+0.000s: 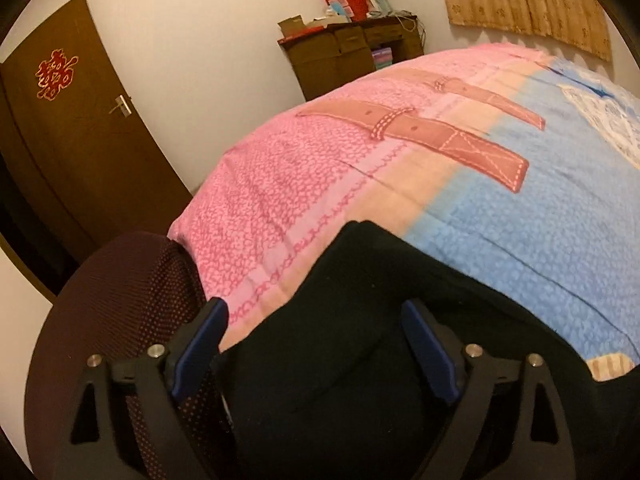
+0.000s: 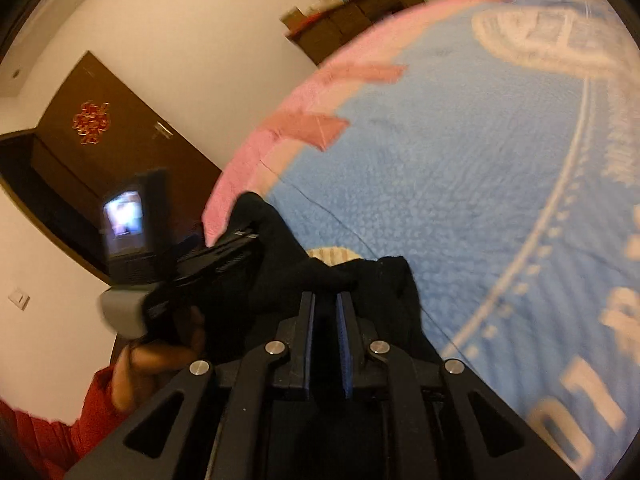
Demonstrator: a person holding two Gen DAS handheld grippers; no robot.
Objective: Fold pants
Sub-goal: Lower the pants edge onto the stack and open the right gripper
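Black, soft pants (image 1: 340, 344) bunched at near edge of pebbly pink-and-blue bedspread (image 1: 500, 216). Left gripper (image 1: 316, 344) spread wide over them. Right gripper (image 2: 326, 300) pinched narrow on fabric fold; only there, red sleeve (image 2: 44, 428).

Black pants (image 1: 360, 340) bunched on bed

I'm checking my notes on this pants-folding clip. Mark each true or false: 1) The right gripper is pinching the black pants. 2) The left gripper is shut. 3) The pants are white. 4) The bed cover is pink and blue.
1) True: the right gripper is closed on the black pants.
2) False: the left gripper is open, fingers apart around the fabric.
3) False: they are black.
4) True: the bed cover is pink and blue.
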